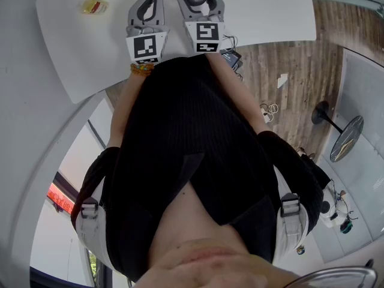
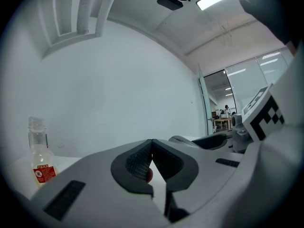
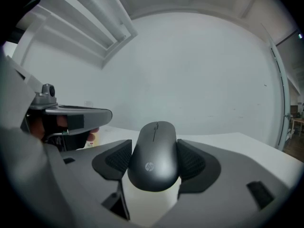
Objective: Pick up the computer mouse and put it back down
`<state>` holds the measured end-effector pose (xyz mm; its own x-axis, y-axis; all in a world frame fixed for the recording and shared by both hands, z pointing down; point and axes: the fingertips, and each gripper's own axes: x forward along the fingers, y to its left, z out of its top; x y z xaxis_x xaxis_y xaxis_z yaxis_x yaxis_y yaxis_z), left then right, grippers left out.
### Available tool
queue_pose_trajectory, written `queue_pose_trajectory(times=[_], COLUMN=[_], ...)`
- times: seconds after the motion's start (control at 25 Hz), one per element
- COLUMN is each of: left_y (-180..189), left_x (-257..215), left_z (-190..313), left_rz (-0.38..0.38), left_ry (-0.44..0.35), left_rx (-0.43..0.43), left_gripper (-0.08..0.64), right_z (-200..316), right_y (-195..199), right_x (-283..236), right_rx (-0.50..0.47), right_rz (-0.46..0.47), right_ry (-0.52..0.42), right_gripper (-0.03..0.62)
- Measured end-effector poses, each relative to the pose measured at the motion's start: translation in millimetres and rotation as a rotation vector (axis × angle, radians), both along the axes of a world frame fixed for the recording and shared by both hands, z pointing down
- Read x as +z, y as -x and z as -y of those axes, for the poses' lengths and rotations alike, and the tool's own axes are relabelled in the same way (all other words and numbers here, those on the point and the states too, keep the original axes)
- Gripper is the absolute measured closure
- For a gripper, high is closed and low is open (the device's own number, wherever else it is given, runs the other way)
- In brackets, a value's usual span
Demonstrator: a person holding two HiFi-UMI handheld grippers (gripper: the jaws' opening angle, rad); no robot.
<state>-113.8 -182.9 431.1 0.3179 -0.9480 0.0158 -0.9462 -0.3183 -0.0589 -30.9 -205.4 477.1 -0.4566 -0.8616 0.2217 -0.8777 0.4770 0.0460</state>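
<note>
The right gripper (image 3: 154, 164) is clenching its fingers on the computer mouse (image 3: 153, 144), a smooth dark grey oval with a thin line running down its front and a small round logo near its back end. The mouse is sitting between the two ribbed pads over the white desk (image 1: 270, 11); whether it is touching the desk is unclear. Just left of the mouse, the left gripper (image 2: 151, 148) is pressing its fingers together on nothing. Plain white walls are closing in the room, and a wood floor (image 1: 300, 59) is showing past the desk edge to the mouse's right. Well left of the mouse, a clear bottle (image 2: 40, 156) with a red label is standing upright; its contents cannot be made out.
</note>
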Motion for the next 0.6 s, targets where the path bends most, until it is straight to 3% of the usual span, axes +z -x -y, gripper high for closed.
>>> queue_pose_trajectory(times=[0.6], left_y=[6], left_x=[4], left_z=[-2], left_rz=[-0.008], left_ry=[0.010], left_rx=[-0.011], left_gripper=[0.547], right_z=[-4], right_y=[1], right_x=[59], right_rx=[-0.015], right_rz=[-0.083], right_ry=[0.211], right_gripper=[0.304])
